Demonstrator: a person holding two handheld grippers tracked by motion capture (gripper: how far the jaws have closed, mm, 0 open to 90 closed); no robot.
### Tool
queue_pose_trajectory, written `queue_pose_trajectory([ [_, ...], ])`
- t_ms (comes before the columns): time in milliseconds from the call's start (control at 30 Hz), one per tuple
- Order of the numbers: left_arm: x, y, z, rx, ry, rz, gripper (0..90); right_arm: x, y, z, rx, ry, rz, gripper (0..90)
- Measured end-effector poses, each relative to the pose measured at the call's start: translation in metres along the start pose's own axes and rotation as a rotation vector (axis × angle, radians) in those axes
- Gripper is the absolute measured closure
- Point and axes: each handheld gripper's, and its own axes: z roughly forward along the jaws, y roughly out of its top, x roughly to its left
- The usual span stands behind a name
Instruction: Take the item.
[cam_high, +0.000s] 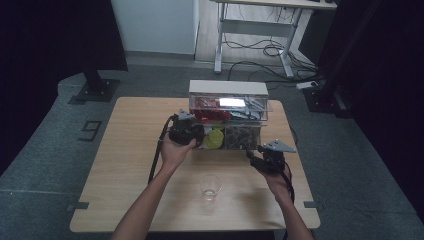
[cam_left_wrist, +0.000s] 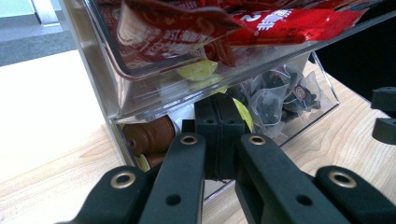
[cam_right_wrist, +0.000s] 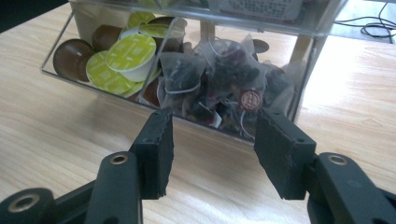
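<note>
The left gripper (cam_high: 196, 134) has its jaws pressed together, and its tips sit at the front edge of the clear organizer (cam_high: 227, 87), at the lower tilt-out bin (cam_left_wrist: 322, 88); whether they pinch that edge I cannot tell. Just above it hangs the upper drawer of red packets (cam_left_wrist: 280, 21), and just behind its tips lie the brown and green-lidded capsules (cam_left_wrist: 152, 135).

The right gripper (cam_right_wrist: 212, 149) stands about half open with nothing between its pads, just short of the same bin. Straight ahead of it are the tea bags (cam_right_wrist: 219, 79) (dark pyramid sachets with strings), and the capsules lie ahead to its left.

The glass (cam_high: 210, 186) stands empty on the table (cam_high: 120, 170), between the two hands and nearer the person than either gripper.
</note>
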Motion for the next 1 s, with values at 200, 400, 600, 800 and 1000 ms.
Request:
queue_pose_trajectory([
  [200,0.0,0.001,-0.001,0.004,-0.005,-0.009,90.0,0.004,0.005,0.008,-0.008,0.008,-0.015,49.3],
  [400,-0.003,0.003,-0.001,0.005,-0.002,-0.005,90.0,0.01,0.013,0.014,-0.009,0.009,-0.052,50.1],
  [600,-0.005,0.004,0.0,0.01,-0.005,-0.005,90.0,0.012,0.02,0.021,-0.001,0.011,-0.062,50.4],
  [800,-0.005,0.004,0.001,0.008,-0.014,-0.008,90.0,0.013,0.023,0.027,0.0,0.022,-0.052,50.6],
  [1000,-0.005,0.004,0.0,0.007,-0.013,-0.005,90.0,0.012,0.024,0.035,-0.001,0.022,-0.022,54.8],
])
